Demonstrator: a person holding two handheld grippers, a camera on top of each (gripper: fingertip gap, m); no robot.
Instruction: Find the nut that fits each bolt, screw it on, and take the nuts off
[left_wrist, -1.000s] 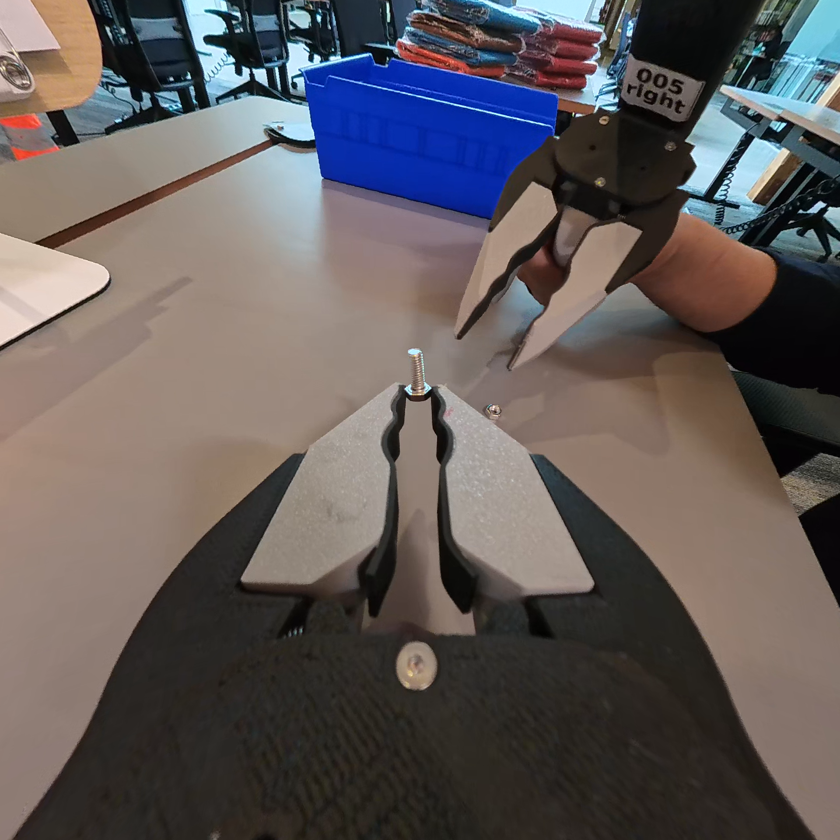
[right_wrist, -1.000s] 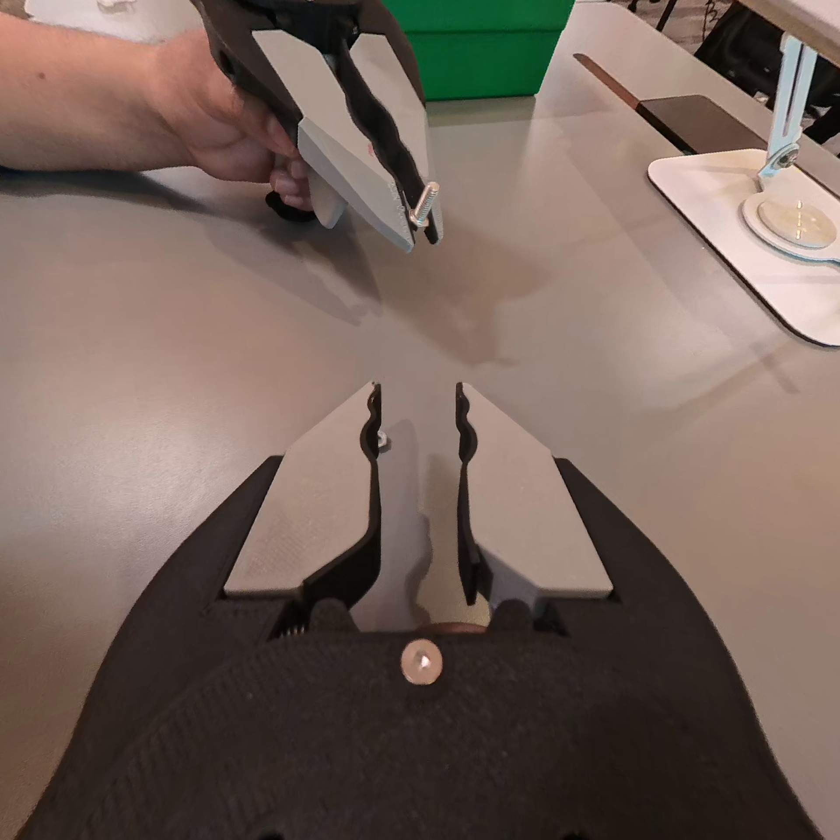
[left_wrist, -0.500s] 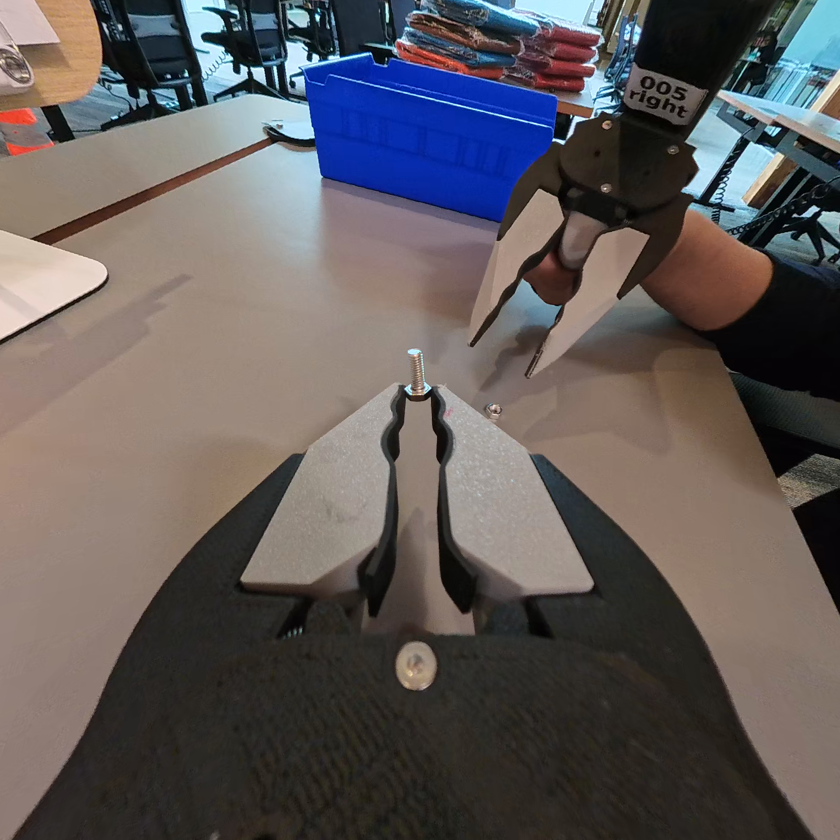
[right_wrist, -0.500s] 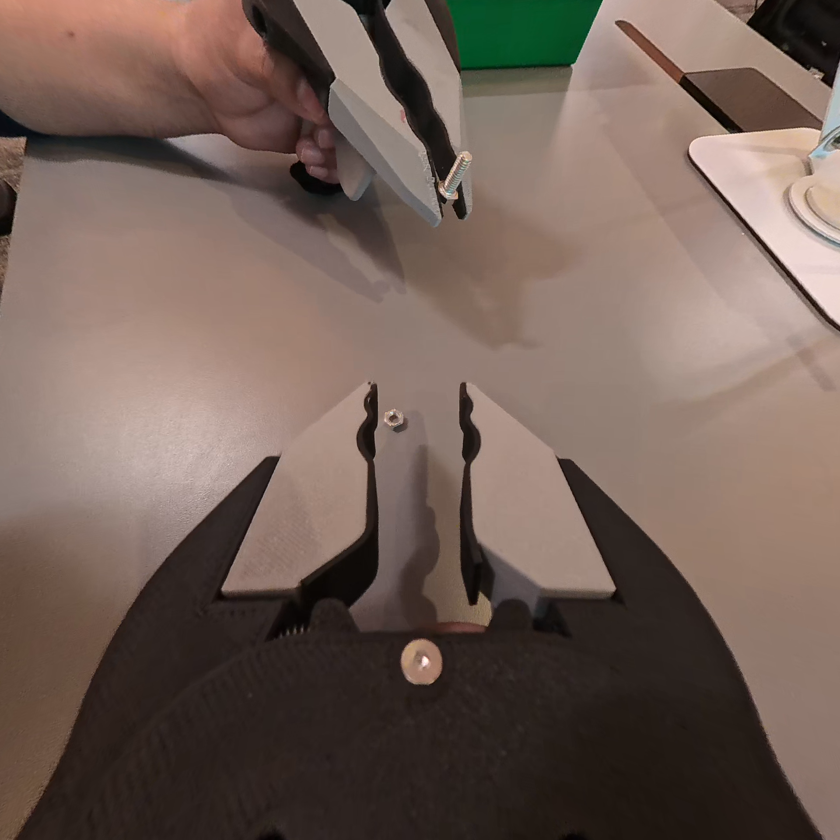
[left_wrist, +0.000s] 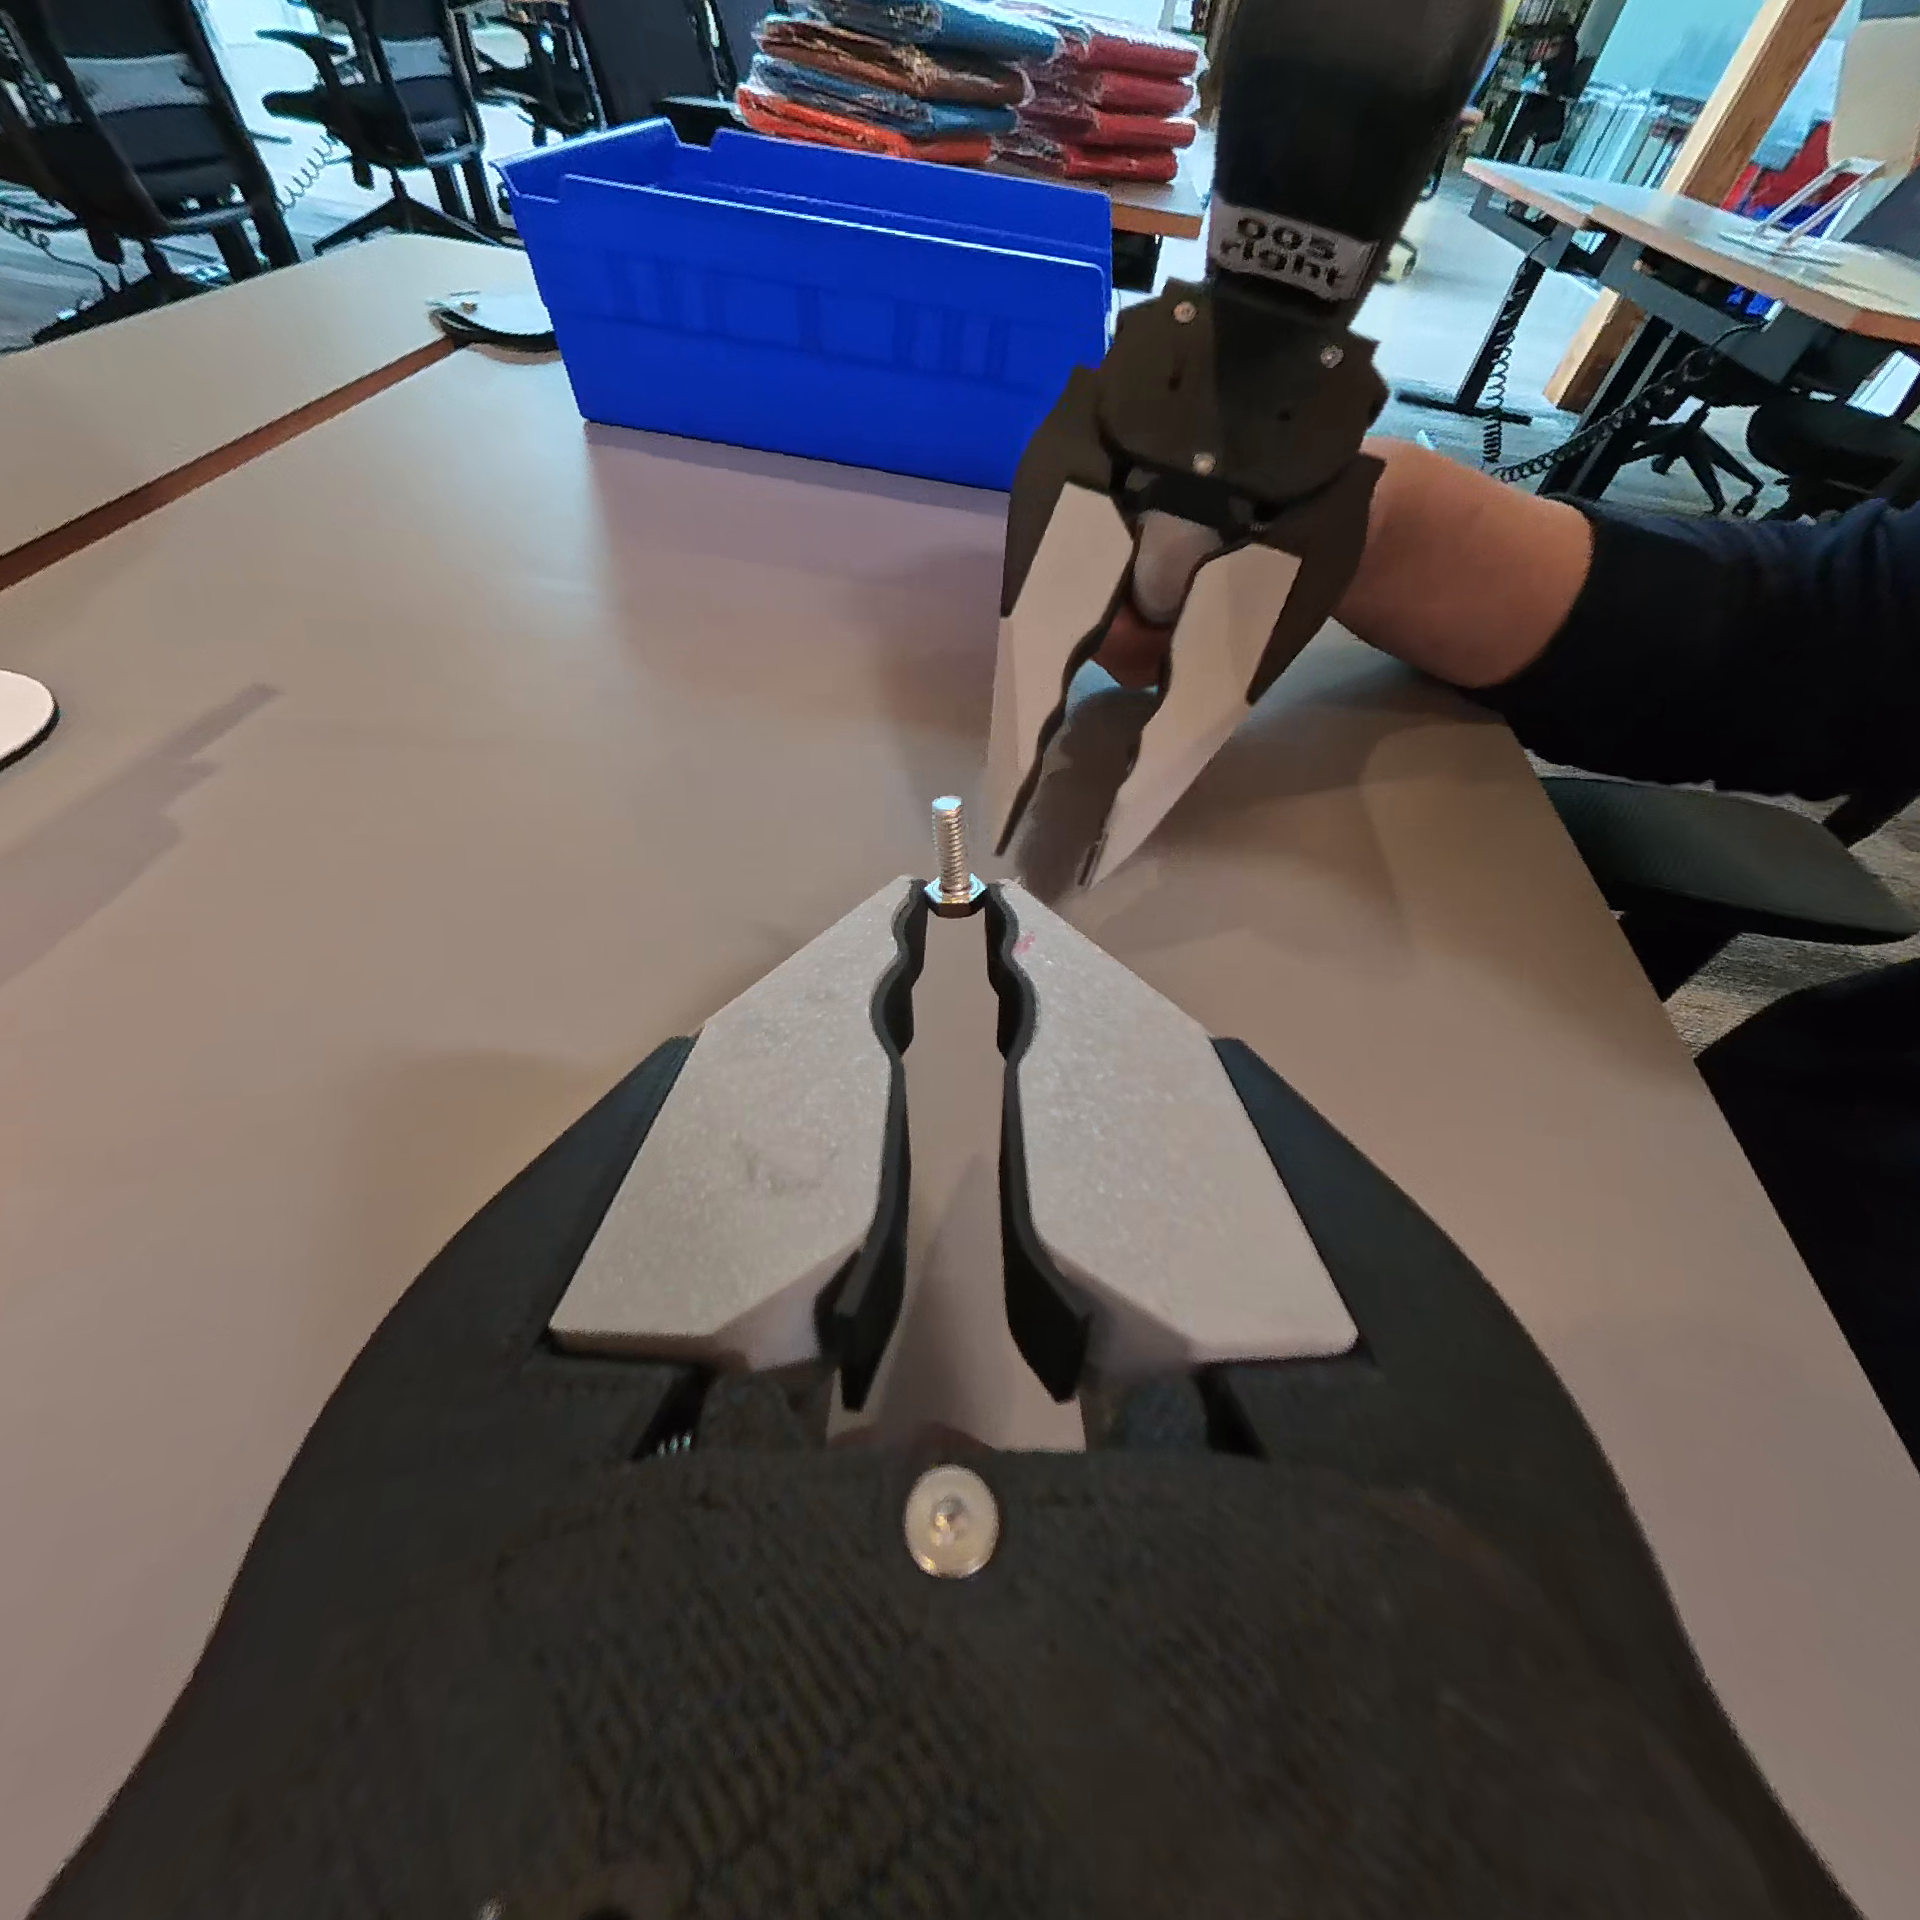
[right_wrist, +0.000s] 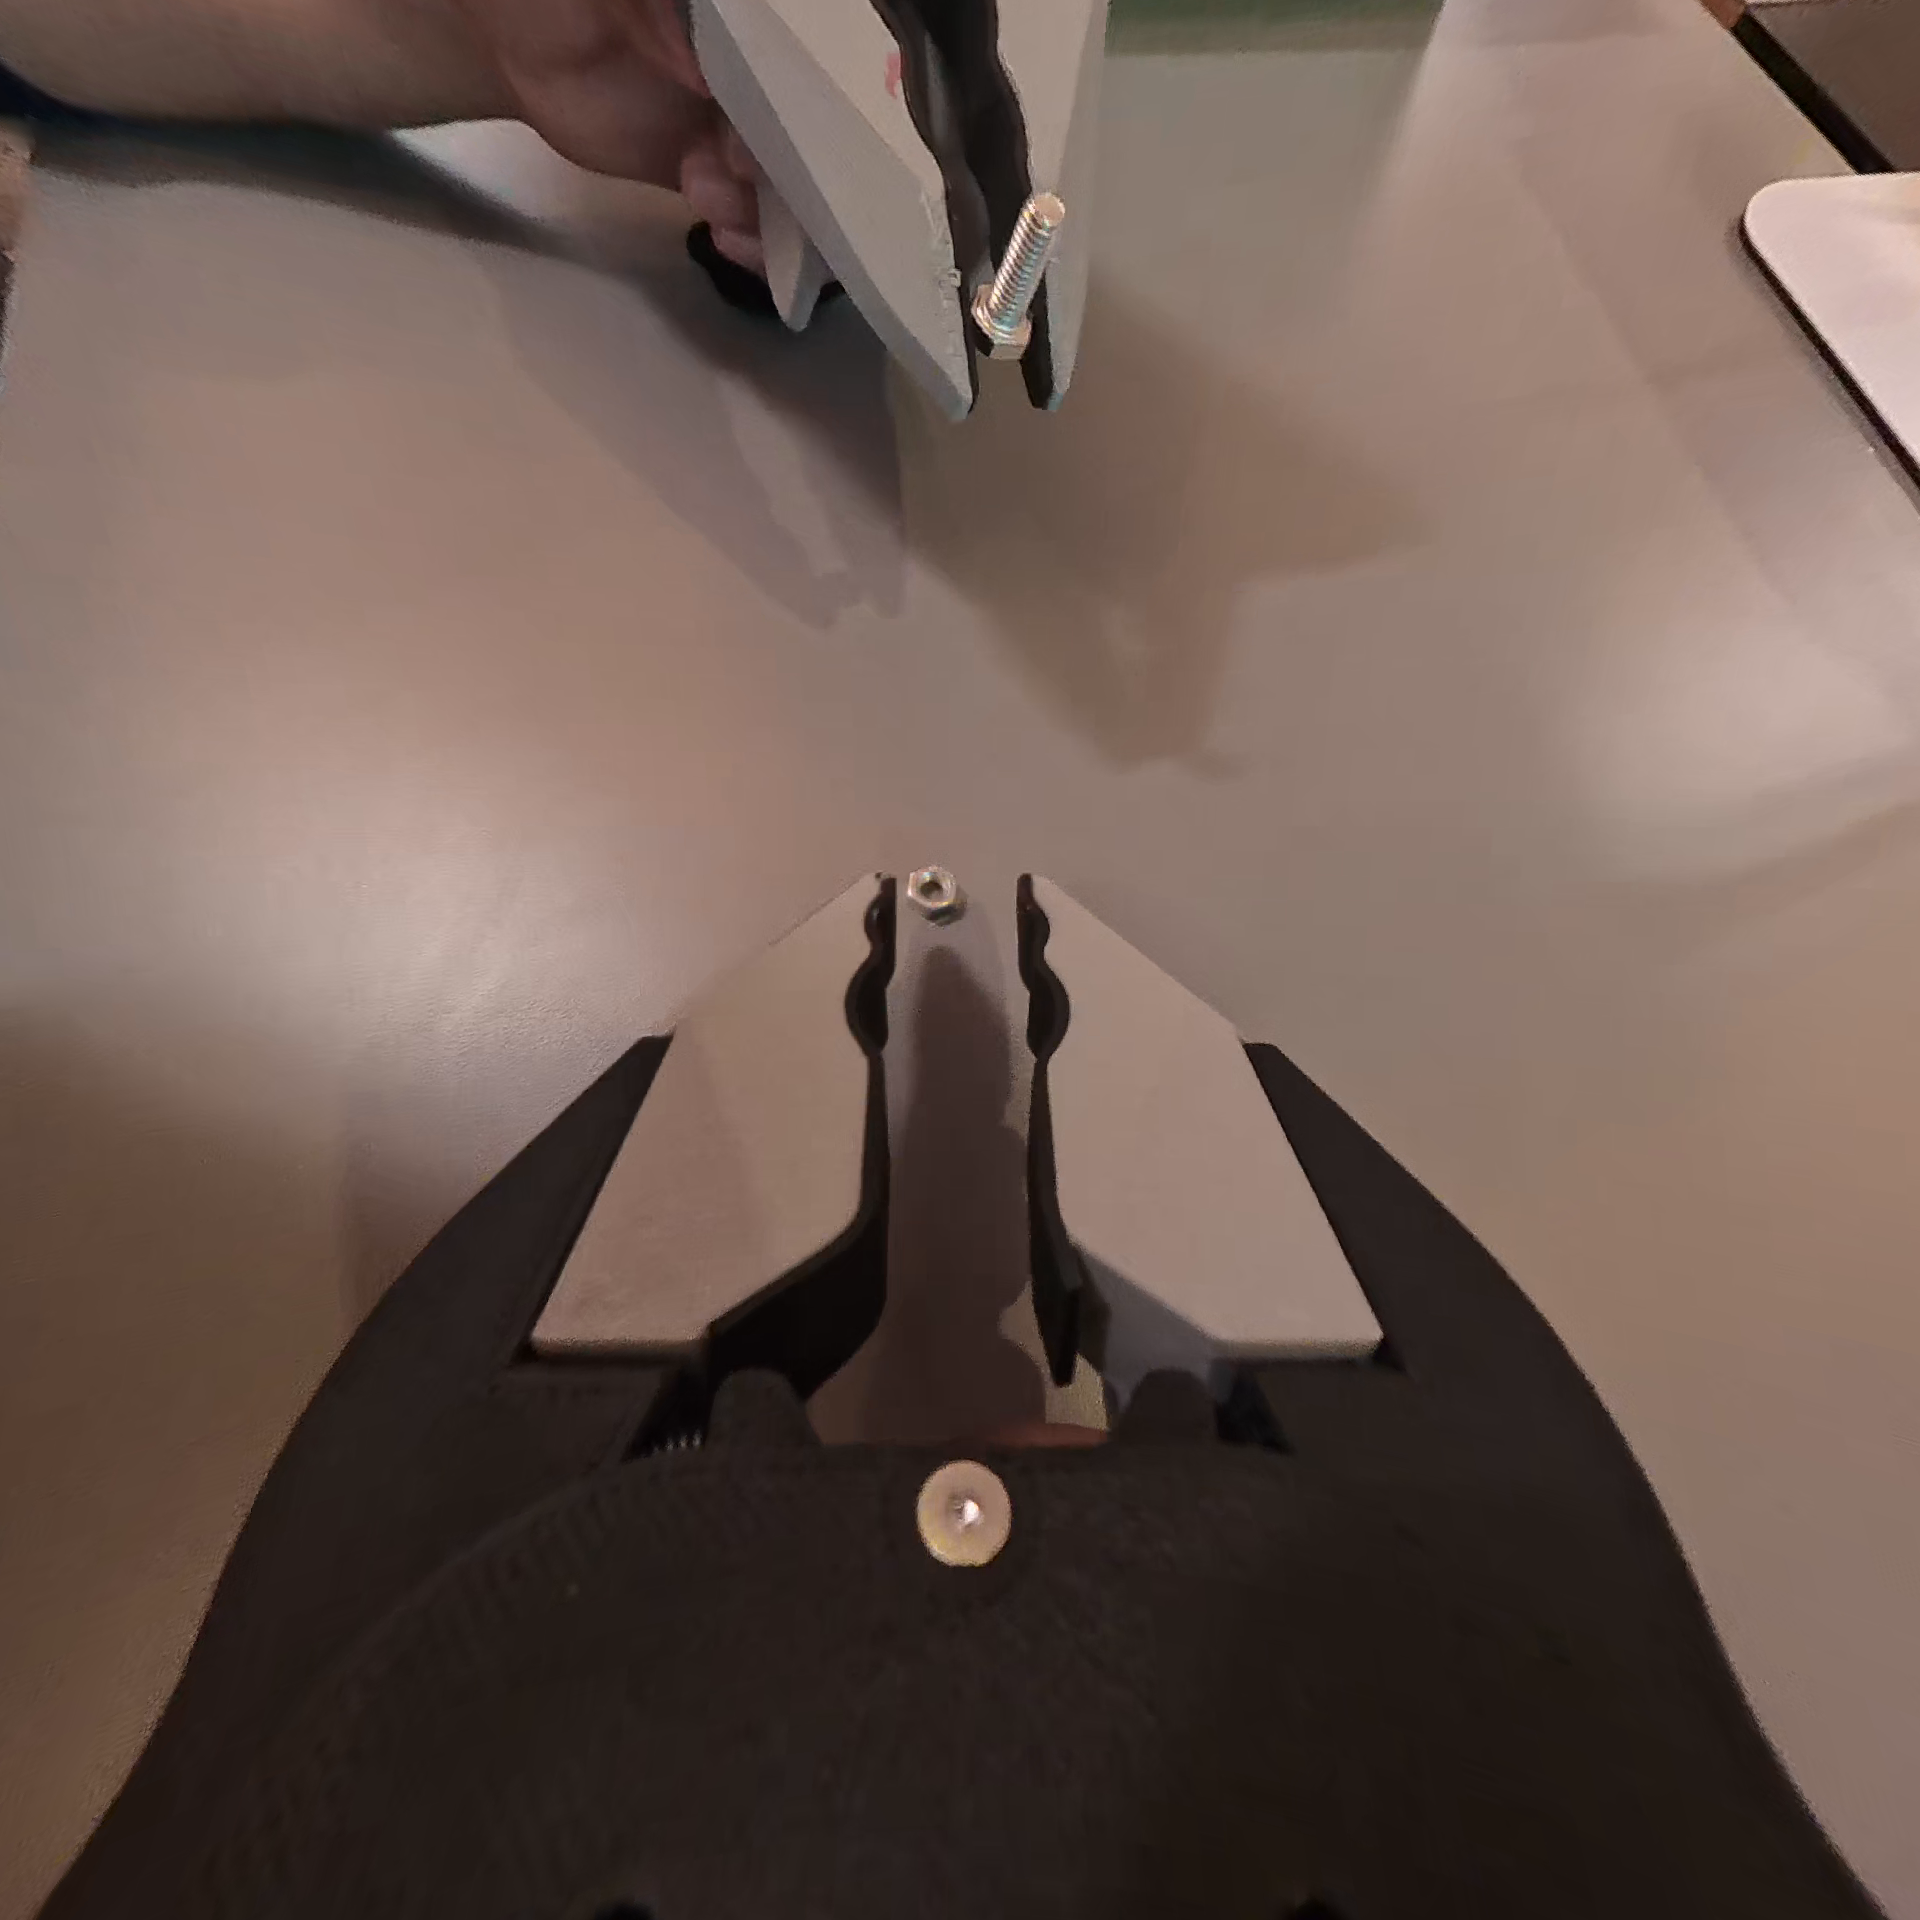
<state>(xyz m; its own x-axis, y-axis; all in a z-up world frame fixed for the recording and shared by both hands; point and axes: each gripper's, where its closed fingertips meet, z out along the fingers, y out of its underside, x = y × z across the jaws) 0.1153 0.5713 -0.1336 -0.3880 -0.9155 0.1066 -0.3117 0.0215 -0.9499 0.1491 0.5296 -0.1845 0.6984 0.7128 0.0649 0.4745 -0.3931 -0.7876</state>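
Left gripper (left_wrist: 958, 902) is clamping a silver bolt (left_wrist: 948, 844) by its hex head, black pads pressing on either side of the head, threaded shank sticking straight up past the fingertips. From the right wrist view the same bolt (right_wrist: 1023, 265) is sitting tilted in those jaws, ahead of and above the right gripper. Right gripper (right_wrist: 948, 894) is hanging with fingers apart, tips pointing down at the grey table (right_wrist: 364, 675). A small silver nut (right_wrist: 934, 894) is lying on the table between its fingertips, nearer the left finger, with a gap showing on both sides, so nothing is gripped. In the left wrist view the right gripper (left_wrist: 1049, 862) is sitting just ahead and to the right of the bolt, a hand (left_wrist: 1455, 561) behind it. A blue bin (left_wrist: 810, 312) is standing far ahead of the left gripper, with folded cloths (left_wrist: 966, 83) stacked beyond.
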